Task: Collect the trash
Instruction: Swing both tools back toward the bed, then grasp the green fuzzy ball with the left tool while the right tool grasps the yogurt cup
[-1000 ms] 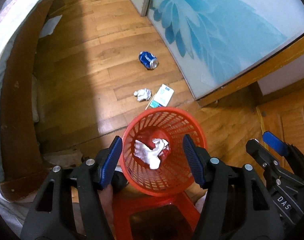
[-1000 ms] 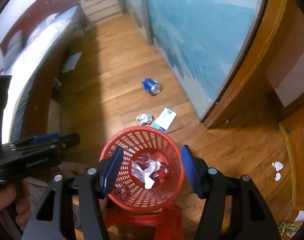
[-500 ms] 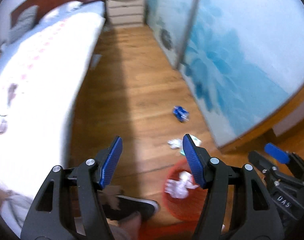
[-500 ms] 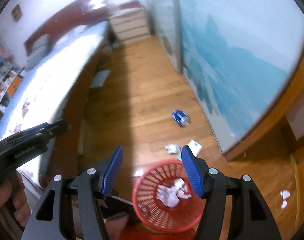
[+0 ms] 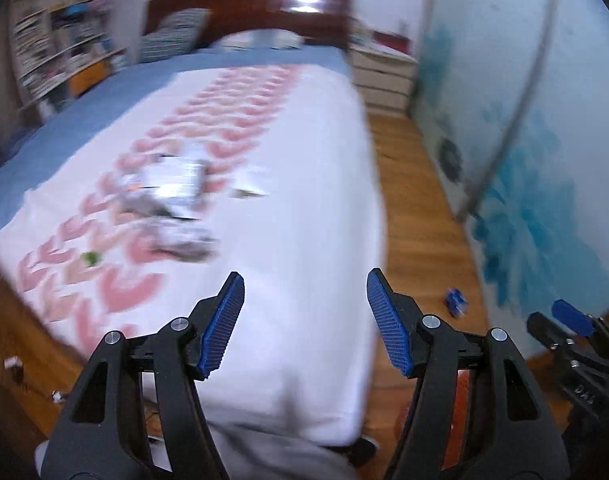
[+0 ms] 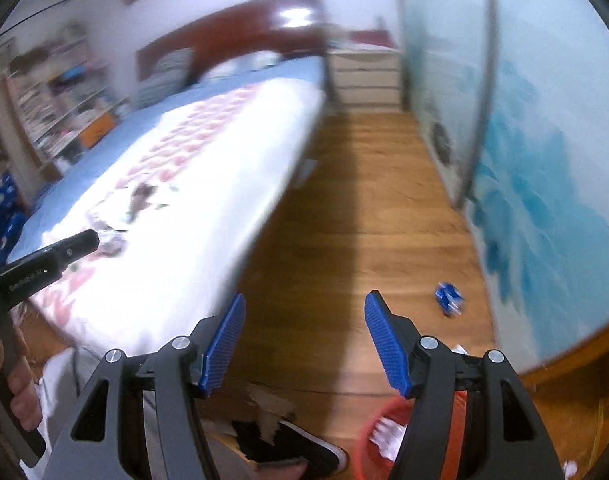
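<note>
The bed [image 5: 264, 200] is faced from above its foot by the left wrist view. The floor [image 6: 364, 220] beside the bed [image 6: 164, 220] is faced by the right wrist view. Headboard, wardrobe and can [image 5: 456, 302] [image 6: 448, 298] are shared.

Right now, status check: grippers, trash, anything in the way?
Left gripper open, empty, over the bed. Right gripper open, empty. Blurred litter on the bed; can on the floor; bin low by right gripper. Nothing blocking.
</note>
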The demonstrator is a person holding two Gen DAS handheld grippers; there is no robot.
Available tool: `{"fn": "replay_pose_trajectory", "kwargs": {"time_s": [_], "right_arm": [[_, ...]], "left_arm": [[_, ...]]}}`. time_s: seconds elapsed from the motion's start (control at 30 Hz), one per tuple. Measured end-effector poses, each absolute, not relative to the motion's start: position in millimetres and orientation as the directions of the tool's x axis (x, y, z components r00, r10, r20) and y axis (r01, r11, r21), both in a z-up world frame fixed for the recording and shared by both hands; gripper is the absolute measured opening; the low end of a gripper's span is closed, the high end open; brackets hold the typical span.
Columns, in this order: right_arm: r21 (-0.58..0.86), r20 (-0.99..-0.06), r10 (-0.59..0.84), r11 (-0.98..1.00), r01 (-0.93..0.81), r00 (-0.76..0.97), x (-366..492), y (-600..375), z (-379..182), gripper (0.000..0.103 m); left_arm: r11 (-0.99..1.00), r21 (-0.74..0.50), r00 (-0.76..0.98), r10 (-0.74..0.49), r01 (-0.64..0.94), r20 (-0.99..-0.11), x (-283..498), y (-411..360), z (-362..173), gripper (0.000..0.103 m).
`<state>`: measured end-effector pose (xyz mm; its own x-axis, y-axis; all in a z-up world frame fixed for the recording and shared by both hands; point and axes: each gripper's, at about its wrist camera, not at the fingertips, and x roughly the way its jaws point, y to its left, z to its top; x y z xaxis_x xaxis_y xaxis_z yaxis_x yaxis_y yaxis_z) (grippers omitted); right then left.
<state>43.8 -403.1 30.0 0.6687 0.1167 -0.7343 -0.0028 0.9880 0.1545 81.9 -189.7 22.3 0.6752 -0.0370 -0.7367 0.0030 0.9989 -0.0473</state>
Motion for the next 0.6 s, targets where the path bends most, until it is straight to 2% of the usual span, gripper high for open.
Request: {"fn": "replay_pose_trajectory", "kwargs": {"time_s": [0.13,0.3,0.6], "right_arm": [[0.153,-0.716,0.186,0.982,-0.108,0.673,76,-339,39,0.066],[0.113,-0.704,0.232,0.97,-0.216,0.671,118,-265,41,0.067],[0.148,-0.734,0.291,0.95,-0.274,0.614,170,-193,11,0.067]], "left_arm": [[0.988,-0.061,0.674,0.05,-0.14,-0.737,86,-108,15,0.072],[0.963,-0.088,0.638,0.1,-0.256,-0.763,87,-17,-15,0.073],[0.929,-0.221,0.607,0.005,-0.298,-0.794,110,67,-61,0.073]]}}
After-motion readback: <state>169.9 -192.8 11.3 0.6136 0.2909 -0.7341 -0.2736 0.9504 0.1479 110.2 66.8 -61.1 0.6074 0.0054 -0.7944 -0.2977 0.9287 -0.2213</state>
